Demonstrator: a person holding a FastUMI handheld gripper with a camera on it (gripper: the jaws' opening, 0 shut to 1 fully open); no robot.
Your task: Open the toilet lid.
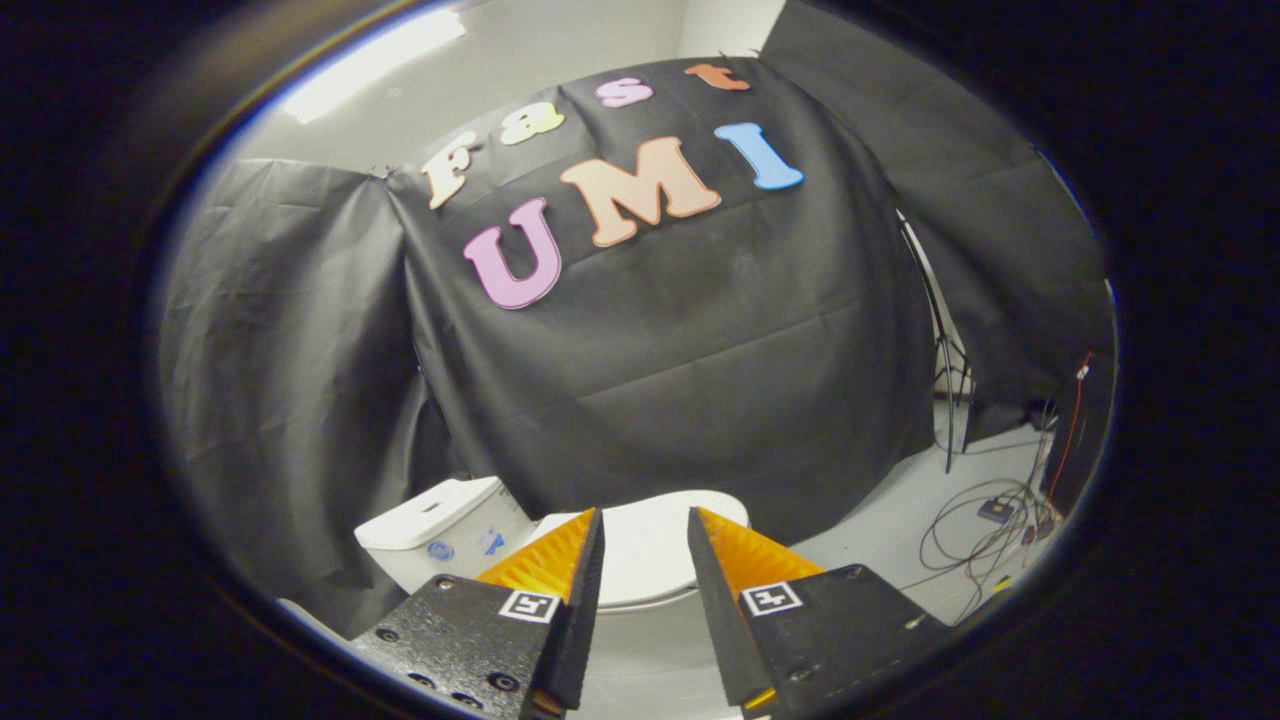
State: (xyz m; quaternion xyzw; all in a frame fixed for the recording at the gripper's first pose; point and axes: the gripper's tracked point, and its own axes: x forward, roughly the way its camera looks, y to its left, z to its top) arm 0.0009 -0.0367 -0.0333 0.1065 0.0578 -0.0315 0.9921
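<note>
Above the white toilet, I am holding the gripper (645, 535) released, fingers spread and grasping nothing. The closed toilet lid (645, 545) is lying flat just beyond them, its tank (440, 535) against the booth's back wall, so I am lining up with the lid's front rim.

Tangled cables (985, 530) on the pale floor (890, 530), a stand (940, 370) by the black cloth wall (700, 380).

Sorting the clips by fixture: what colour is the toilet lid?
White. The closed toilet lid shows best in the gripper view, beyond the open gripper.
</note>
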